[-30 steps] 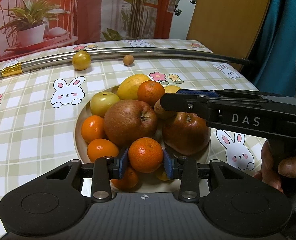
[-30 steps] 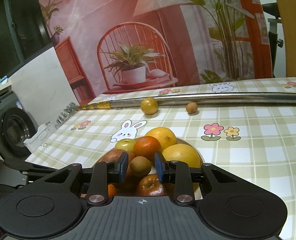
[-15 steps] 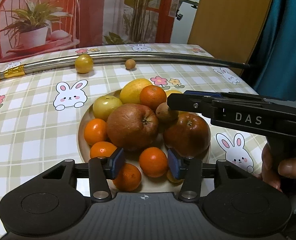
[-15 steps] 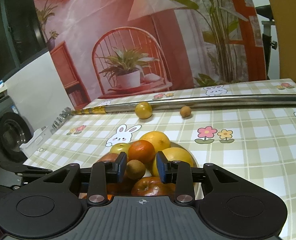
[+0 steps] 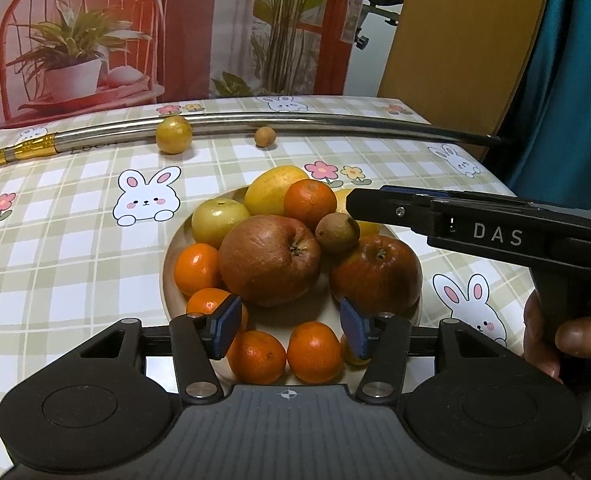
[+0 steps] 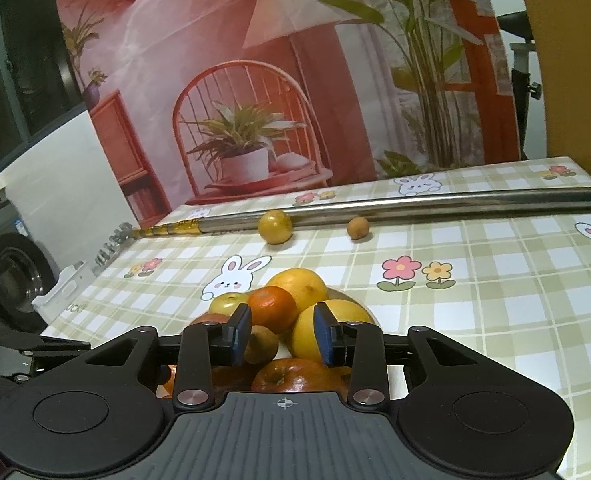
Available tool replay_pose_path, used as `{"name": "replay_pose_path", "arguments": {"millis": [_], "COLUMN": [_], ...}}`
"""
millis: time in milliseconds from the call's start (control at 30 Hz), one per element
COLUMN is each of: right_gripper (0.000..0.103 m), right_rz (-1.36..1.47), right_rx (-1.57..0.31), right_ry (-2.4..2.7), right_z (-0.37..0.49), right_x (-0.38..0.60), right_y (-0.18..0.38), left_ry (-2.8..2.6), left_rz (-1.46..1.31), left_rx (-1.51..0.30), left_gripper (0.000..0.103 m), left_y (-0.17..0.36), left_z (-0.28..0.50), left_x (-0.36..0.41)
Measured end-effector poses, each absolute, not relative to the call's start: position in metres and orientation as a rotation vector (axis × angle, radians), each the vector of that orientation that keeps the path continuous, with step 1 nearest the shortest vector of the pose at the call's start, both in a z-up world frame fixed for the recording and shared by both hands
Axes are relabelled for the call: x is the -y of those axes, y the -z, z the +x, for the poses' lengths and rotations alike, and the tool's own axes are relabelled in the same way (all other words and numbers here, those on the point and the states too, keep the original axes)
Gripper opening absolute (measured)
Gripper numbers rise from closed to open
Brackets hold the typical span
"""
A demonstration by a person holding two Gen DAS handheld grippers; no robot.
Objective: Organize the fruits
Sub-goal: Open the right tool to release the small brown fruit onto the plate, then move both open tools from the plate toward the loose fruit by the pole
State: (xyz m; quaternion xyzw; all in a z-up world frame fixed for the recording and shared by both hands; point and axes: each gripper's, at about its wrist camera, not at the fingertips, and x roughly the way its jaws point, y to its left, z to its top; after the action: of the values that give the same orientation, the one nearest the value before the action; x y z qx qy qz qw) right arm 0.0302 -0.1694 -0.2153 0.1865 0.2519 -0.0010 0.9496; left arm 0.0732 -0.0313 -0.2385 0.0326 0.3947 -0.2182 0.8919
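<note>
Item: plate [image 5: 171,280] of fruit, centre of checked tablecloth [image 5: 55,248], nr front edge.

Contents: 2 big red apples, the larger [image 5: 269,260] w/ stem dimple facing up and right; yellow-green apple [image 5: 219,222]; 2 yellow citrus at back; several tangerines round the rim; 1 small brown fruit [image 5: 337,233] perched on top of the pile, between the apples.

Strays: round yellow fruit [image 5: 174,135] and small brown ball-shaped fruit [image 5: 265,137], both on the cloth, well apart from plate, resting by the metal pole [image 5: 295,122].

Left gripper [image 5: 291,326]: jaws apart, nothing held; low over plate's near rim, tangerines [image 5: 314,352] just below the pads.

Right gripper [image 6: 282,334]: jaws apart, nothing gripped; over the pile, small brown fruit by its left pad.

Step (judged): both loads look set down; plate nearly full, 2 strays left.

Next (judged): lift clear w/o nudging the stack, reach far side, close on a stray. Both roll easily; the pole behind should stop them.

Axis: fruit mostly round, no real long axis. Front yellow citrus [image 6: 327,330] slightly oval. Pole runs left-right across the table.
</note>
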Motion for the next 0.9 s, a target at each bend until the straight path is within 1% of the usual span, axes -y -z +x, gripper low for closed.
{"name": "replay_pose_path", "arguments": {"millis": [367, 433, 533, 900], "right_gripper": [0.033, 0.034, 0.038, 0.038], "right_rz": [0.394, 0.396, 0.390, 0.376], "right_rx": [-0.468, -0.462, -0.451, -0.399], "right_ry": [0.045, 0.049, 0.059, 0.093], "right_z": [0.028, 0.028, 0.029, 0.045], "right_x": [0.182, 0.184, 0.187, 0.208], "right_y": [0.209, 0.207, 0.205, 0.185], "left_ry": [0.387, 0.370, 0.343, 0.258], "left_rz": [0.033, 0.025, 0.003, -0.042], "left_rx": [-0.776, -0.772, -0.758, -0.689], "left_gripper": [0.057, 0.057, 0.057, 0.057], "left_y": [0.227, 0.223, 0.215, 0.176], "left_z": [0.076, 0.079, 0.085, 0.108], "left_x": [0.019, 0.015, 0.005, -0.036]}}
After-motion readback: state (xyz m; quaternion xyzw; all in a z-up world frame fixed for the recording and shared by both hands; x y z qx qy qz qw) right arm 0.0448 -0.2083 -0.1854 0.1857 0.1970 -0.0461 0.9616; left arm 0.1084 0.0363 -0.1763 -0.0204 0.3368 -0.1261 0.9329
